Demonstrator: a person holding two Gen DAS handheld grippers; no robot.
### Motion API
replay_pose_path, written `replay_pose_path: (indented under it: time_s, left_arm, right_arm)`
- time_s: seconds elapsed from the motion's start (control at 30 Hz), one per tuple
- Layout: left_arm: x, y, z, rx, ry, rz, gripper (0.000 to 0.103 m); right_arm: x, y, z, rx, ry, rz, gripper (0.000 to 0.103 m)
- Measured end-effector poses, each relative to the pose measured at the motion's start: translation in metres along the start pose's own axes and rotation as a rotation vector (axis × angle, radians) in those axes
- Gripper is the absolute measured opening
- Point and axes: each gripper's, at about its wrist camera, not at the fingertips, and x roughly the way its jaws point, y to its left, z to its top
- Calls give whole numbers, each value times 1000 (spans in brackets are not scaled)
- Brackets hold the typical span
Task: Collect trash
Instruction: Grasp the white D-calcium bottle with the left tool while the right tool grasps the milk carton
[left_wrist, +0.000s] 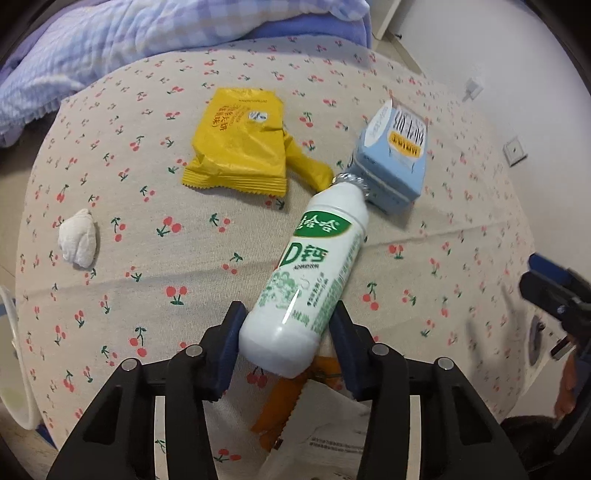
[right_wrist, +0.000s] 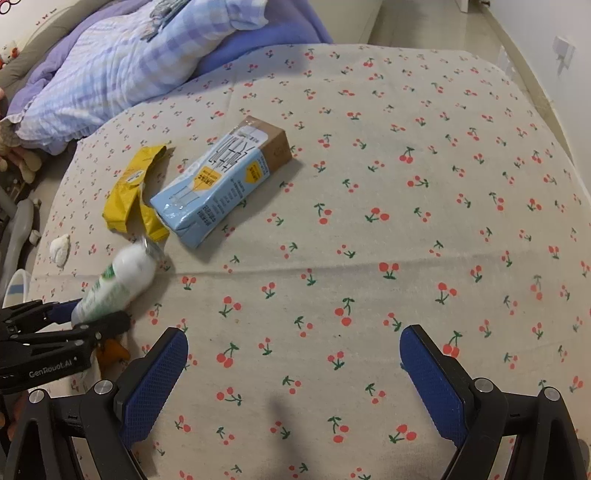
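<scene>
Bottle: a white bottle (left_wrist: 314, 273) is being held at its base by the left gripper (left_wrist: 286, 332), pads pressing both sides – long axis running away toward the blue carton (left_wrist: 391, 158).
Right gripper (right_wrist: 293, 373): being kept wide open, empty, farther off.
Writing: "D" in green on the bottle; "GenRobot.AI" on the gripper.
Bedspread (right_wrist: 406, 221): yellow wrapper (left_wrist: 240, 147) and tissue (left_wrist: 79, 238) still lying uncollected.

Open right tool (right_wrist: 293, 363) over cherry-print sheet (right_wrist: 406, 221)

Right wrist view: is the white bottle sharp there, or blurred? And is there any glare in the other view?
Right wrist view: the white bottle is smeared by motion blur, while the blue carton stays sharp. Left wrist view: the bottle is sharp, with a thin bright glare streak on its lower side.
</scene>
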Motion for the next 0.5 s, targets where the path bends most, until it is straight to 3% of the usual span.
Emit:
replay_pose_path:
  time_s: [0.23,0.5]
  left_arm:
    - [-31,27,4,-85,-72,-9,45]
    - [-56,66,0,-191,-129,-9,40]
  right_arm:
    - [8,6,14,31,8,-7,96]
    - [33,26,55,138,-28,20,96]
